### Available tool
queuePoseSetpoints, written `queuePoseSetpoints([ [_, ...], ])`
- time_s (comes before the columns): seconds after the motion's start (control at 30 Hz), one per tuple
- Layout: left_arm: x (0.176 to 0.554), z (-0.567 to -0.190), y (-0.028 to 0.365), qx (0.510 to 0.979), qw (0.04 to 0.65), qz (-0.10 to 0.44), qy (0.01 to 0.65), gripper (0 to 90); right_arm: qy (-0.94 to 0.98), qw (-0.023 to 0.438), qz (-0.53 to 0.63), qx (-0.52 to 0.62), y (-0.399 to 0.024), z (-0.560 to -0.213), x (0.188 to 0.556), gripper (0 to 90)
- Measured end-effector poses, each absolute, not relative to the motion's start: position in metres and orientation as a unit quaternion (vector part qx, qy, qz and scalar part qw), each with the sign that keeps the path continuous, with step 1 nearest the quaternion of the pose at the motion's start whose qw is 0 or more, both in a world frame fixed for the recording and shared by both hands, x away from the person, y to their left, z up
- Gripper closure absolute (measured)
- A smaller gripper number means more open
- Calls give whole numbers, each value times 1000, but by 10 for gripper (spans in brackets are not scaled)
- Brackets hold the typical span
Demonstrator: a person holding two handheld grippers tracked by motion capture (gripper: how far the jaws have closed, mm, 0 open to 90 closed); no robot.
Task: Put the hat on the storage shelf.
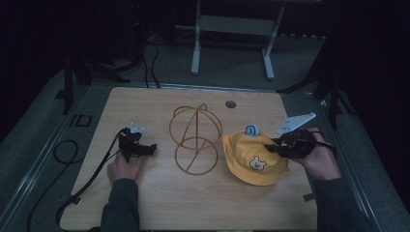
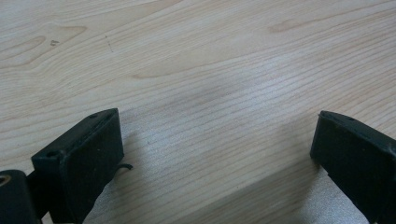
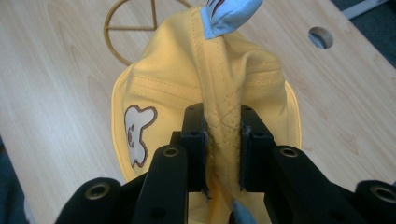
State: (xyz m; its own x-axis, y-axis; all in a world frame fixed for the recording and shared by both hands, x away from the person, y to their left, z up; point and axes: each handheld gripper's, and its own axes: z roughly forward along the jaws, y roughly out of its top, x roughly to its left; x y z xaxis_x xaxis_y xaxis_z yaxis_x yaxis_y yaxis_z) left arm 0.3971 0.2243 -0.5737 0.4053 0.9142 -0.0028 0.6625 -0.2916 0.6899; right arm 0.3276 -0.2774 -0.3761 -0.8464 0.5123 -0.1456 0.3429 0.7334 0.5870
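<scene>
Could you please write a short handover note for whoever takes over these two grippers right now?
Right gripper: shut on a pinched fold of the yellow hat, which lies on the table at the right.
Left gripper: open, nothing between the jaws, low over bare wood at the left.
Wire hat stand: mid-table, between the grippers, nothing on it.
Done: the hat is gripped.
Left, probably: lift the hat and set it over the stand; the left gripper could steady the stand.
</scene>
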Motion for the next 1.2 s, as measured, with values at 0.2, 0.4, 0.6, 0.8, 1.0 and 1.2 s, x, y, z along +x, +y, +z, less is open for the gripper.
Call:
queuePoseSetpoints([
  [0.2, 397, -574, 224, 778, 312, 202, 507, 24, 908, 163, 293, 250, -279, -373, 327, 759],
  [0.4, 397, -574, 224, 778, 312, 202, 507, 24, 898, 174, 306, 265, -283, -370, 325, 759],
  [0.6, 397, -574, 224, 778, 312, 202, 507, 23, 890, 189, 314, 271, -285, -363, 322, 760],
  [0.8, 397, -574, 224, 778, 312, 202, 507, 23, 882, 199, 325, 276, -289, -358, 321, 762],
  [1.0, 397, -574, 224, 778, 312, 202, 507, 23, 878, 206, 334, 274, -291, -353, 320, 763],
  [1.2, 397, -574, 224, 777, 313, 201, 507, 23, 873, 209, 345, 274, -292, -347, 320, 764],
])
